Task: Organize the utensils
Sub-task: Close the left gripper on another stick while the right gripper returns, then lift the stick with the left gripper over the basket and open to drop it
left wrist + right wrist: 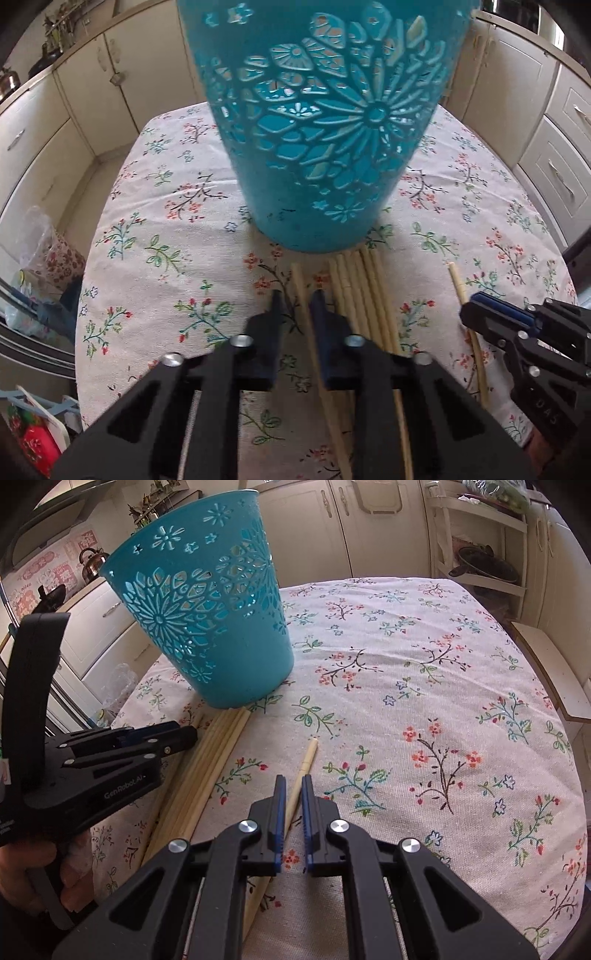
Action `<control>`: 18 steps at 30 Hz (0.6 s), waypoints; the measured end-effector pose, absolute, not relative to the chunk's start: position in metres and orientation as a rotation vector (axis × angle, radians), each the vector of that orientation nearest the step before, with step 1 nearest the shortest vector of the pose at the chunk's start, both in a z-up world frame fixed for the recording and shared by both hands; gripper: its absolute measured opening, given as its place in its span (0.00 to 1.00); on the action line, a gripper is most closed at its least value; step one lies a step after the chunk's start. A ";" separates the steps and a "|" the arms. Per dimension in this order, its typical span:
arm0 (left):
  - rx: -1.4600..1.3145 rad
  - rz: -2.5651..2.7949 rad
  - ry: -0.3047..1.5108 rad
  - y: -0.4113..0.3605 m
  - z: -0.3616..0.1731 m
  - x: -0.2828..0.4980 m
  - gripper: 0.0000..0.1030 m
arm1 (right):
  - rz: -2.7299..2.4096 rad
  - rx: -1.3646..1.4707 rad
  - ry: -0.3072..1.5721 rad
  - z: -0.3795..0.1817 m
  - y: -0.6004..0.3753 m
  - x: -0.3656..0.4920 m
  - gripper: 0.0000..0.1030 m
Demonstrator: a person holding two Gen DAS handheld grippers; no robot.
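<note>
A teal cut-out plastic basket (325, 129) (207, 616) stands upright on the floral tablecloth. Several pale wooden chopsticks (358, 288) (218, 746) lie side by side in front of its base. My left gripper (296, 297) (184, 736) is shut on a single chopstick (300, 280) just left of that bundle, low over the cloth. My right gripper (292, 781) (476, 306) is shut on another chopstick (309, 751) (456, 280) that lies apart to the right, its tip pointing away from me.
The cloth-covered table (424, 686) stretches wide to the right of the basket. Cream cabinets (92, 85) ring the table. A kettle (92, 563) sits at back left, a shelf rack with a pan (484, 565) at back right. A hand (22, 878) holds the left gripper's handle.
</note>
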State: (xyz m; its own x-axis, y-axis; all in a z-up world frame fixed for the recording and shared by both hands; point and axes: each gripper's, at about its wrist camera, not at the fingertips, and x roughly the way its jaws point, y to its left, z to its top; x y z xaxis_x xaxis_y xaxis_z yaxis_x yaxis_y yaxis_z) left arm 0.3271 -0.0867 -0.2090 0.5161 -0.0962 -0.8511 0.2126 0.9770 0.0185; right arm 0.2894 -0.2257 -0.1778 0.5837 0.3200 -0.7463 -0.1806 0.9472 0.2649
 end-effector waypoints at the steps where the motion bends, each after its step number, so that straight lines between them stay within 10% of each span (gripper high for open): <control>1: 0.124 -0.186 1.010 -0.088 -0.209 0.325 0.06 | 0.288 0.161 0.903 -0.178 -0.225 0.290 0.08; 18: -0.159 -0.247 0.729 -0.008 -0.139 0.287 0.05 | 0.249 0.083 0.868 -0.179 -0.213 0.287 0.08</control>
State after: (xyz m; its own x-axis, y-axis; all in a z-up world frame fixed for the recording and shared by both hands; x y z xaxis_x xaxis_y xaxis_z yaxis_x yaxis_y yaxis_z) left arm 0.2871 -0.0081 -0.1390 0.7191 -0.2772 -0.6372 0.1671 0.9590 -0.2287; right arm 0.2871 -0.2125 -0.1793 0.6194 0.2497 -0.7443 -0.1826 0.9679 0.1727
